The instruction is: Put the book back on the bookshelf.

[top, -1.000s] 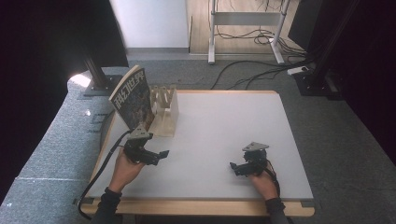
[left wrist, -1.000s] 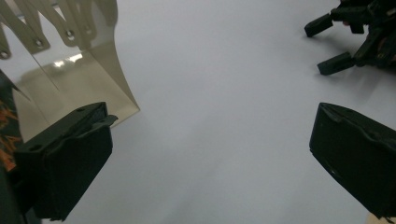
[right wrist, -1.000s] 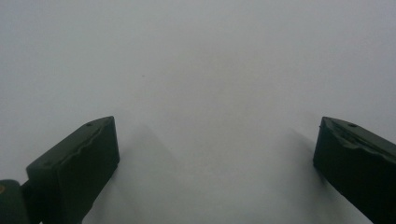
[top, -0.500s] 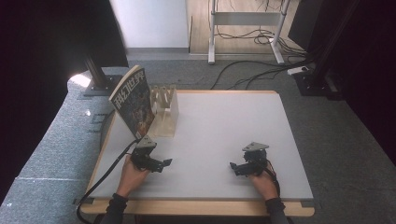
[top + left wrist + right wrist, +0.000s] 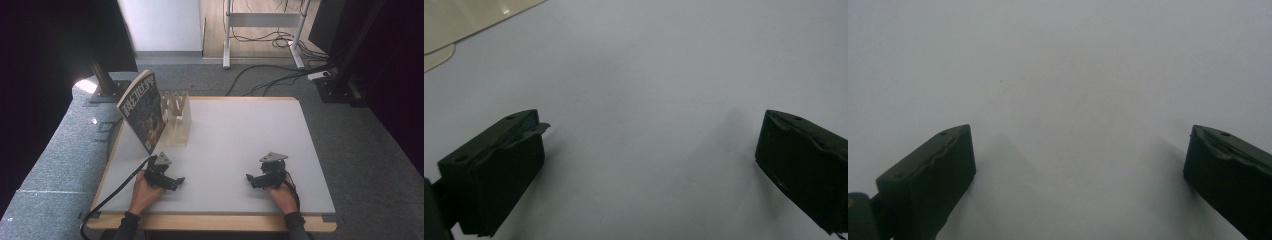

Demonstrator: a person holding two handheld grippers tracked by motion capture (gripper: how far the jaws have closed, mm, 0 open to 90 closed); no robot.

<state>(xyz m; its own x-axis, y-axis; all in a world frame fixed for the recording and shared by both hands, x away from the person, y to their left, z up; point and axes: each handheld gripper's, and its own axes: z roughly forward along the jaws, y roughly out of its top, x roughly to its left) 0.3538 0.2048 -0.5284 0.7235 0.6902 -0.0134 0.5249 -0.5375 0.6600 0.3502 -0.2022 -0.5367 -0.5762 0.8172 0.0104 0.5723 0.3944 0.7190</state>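
A magazine [image 5: 143, 111] with a dark illustrated cover leans upright against a pale wooden rack [image 5: 176, 120] at the table's back left. My left gripper [image 5: 172, 182] rests low on the white table [image 5: 240, 135] near the front left, a short way in front of the magazine, open and empty. In the left gripper view its jaws stand wide apart over bare tabletop [image 5: 649, 100], and a corner of the rack's base [image 5: 454, 25] shows at the top left. My right gripper [image 5: 252, 181] lies at the front right, open with nothing between its jaws.
Grey carpet surrounds the table [image 5: 60, 165]. A black stand [image 5: 102, 82] rises past the back left corner. Cables and a white desk frame [image 5: 260, 20] lie on the floor behind the table. A black cable [image 5: 117, 192] trails from the left gripper over the front edge.
My left gripper has drawn back from the magazine and rack toward the front edge and settled lower on the table. The right gripper has stayed put.
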